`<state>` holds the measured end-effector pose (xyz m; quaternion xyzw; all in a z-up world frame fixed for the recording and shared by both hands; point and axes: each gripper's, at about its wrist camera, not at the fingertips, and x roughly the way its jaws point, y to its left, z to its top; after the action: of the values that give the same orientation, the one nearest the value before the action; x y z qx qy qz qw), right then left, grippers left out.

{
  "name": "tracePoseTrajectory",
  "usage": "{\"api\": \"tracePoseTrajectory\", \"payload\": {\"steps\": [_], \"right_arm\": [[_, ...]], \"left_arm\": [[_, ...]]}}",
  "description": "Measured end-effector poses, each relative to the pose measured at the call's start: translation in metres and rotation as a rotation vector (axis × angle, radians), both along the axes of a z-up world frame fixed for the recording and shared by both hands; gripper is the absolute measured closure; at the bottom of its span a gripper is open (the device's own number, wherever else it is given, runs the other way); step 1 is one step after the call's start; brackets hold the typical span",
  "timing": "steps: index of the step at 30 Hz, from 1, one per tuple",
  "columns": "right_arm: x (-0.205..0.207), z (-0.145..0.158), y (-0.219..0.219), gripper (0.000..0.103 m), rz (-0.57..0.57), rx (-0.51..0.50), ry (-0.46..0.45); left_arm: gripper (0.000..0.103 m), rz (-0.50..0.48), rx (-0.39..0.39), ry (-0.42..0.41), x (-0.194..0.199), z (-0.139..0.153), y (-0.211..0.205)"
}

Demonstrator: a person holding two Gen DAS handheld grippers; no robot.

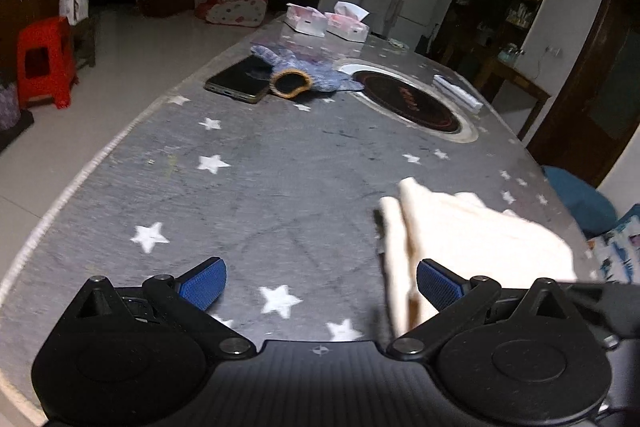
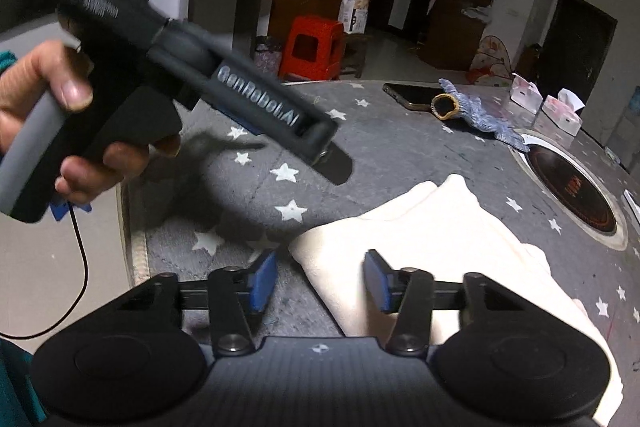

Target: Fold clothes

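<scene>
Cream fabric, a folded garment [image 2: 432,239], is lying on the near part of the table [image 1: 280,163], which is wearing a grey cloth printed with white stars. In the right wrist view the right gripper [image 2: 320,281] is hovering over the garment's near corner with its blue-padded fingers [image 2: 264,281] standing apart, one pad over the bare cloth and the other over the fabric, gripping nothing. In the left wrist view the left gripper [image 1: 320,285] is sitting just to the left of the garment, its fingers [image 1: 206,283] spread wide and empty; the right-hand pad is overlapping the garment's folded edge in the picture, though contact cannot be told because the frame is blurred.

A person's left hand [image 2: 48,131] is wrapping around the dark handle of the left gripper, which is showing in the right wrist view as held above the table and casting a shadow on it.

Further back on the table a phone [image 1: 240,81] is lying beside a blue knitted glove [image 1: 308,73], near a round black hob [image 1: 408,103] set into the surface. Two tissue boxes [image 1: 326,21] are standing at the far end. A red stool [image 1: 46,59] is standing on the floor beyond the table.
</scene>
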<state>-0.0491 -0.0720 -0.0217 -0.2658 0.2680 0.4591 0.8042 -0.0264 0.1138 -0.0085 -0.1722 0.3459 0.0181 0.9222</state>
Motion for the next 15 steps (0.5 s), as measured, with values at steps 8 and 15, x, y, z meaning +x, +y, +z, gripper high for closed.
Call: {"api": "tracePoseTrajectory", "payload": {"steps": [8, 15], "right_arm": [[0.016, 0.011, -0.016, 0.095, -0.064, 0.116, 0.087], [0.026, 0.029, -0.039, 0.097, -0.117, 0.25, 0.155]], "left_arm": [[0.0, -0.058, -0.182, 0.003, 0.018, 0.004, -0.009], [0.0, -0.061, -0.402, 0.071, 0.044, -0.007, -0.016]]}}
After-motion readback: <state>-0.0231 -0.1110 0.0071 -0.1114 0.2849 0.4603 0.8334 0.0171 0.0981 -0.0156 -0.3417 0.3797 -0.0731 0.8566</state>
